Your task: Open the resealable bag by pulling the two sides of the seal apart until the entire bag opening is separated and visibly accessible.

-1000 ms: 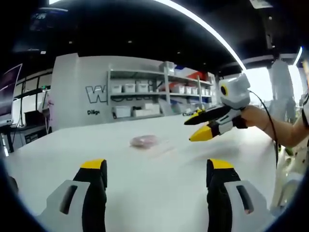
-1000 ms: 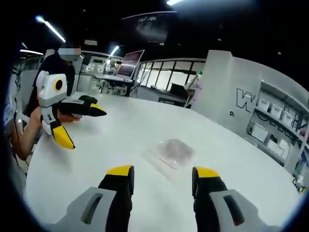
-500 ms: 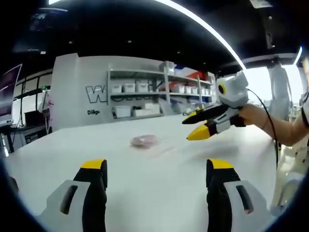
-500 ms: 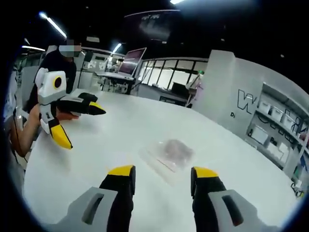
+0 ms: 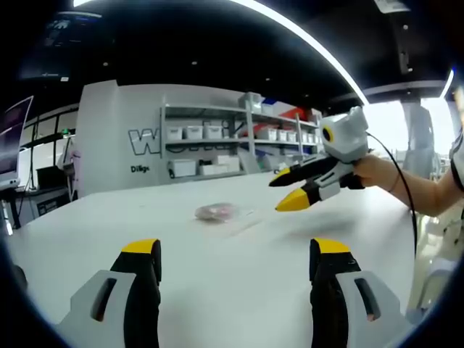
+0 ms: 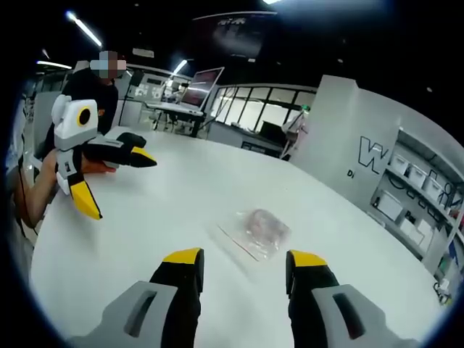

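While spread, both tools (image 6: 235, 261) above table (image 6: 145, 217)

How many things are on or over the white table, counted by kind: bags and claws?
Resealable bag: 1, lying flat on the white table
Claws: 2, the left claw and the right claw, both open and apart from the bag
Total: 3

Clear bag (image 6: 255, 230), pinkish contents; white table (image 6: 181, 188); yellow-tipped black gripper (image 6: 242, 262)
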Motion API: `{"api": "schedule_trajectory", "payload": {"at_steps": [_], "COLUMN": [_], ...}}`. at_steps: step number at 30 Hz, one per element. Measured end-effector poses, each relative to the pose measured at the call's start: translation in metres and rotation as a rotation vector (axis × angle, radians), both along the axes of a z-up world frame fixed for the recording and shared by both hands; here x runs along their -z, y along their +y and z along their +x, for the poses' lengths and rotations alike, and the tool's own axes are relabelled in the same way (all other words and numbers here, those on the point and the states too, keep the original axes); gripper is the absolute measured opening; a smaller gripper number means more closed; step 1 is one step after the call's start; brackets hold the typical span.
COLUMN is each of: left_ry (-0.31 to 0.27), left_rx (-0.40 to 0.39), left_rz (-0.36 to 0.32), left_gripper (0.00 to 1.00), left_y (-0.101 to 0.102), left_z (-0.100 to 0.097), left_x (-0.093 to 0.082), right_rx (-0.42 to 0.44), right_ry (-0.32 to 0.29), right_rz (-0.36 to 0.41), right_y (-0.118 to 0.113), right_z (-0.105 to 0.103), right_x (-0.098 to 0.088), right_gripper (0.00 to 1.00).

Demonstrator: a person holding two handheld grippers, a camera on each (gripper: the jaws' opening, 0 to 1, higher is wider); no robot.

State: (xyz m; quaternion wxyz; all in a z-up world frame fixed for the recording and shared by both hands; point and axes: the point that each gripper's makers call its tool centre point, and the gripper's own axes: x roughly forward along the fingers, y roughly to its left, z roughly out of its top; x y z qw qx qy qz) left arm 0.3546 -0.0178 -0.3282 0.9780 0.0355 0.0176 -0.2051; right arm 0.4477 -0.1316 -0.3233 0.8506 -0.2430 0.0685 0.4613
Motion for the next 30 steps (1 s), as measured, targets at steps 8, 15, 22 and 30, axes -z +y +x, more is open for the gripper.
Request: {"api": "schedule_trajectory", "payload": {"at_steps": [8, 15, 22, 30], "left_ry": [0.000, 0.003, 0.005, 0.004], "left_rx": [0.000, 0.003, 0.002, 0.002], "left_rz": [0.000, 0.001, 0.005, 0.001], "left_gripper": [0.83, 0.83, 0.83, 0.83], "left_y": [0.0000, -0.0006, -0.0005, -0.0001], "left_z": [0.0001, -0.0002, -0.0002, -0.0002], "left_x": [0.0001, 0.0008, 0.0016, 0.0010], "right_rx": [-0.002, -0.007, -0.009, -0.026], "right_ry": [-0.011, -0.006, -0.012, -0.019], "right_rz": [-0.042, -0.038, -0.053, -0.080], "right_y": [-0.0002, 0.0014, 0.0013, 0.0062], "right_z": [0.0044, 0.0048, 0.0053, 0.0073], "right_x": [0.0026, 0.0031, 0.0043, 0.0037], "right_gripper": [0.39, 0.38, 0.38, 0.37]}}
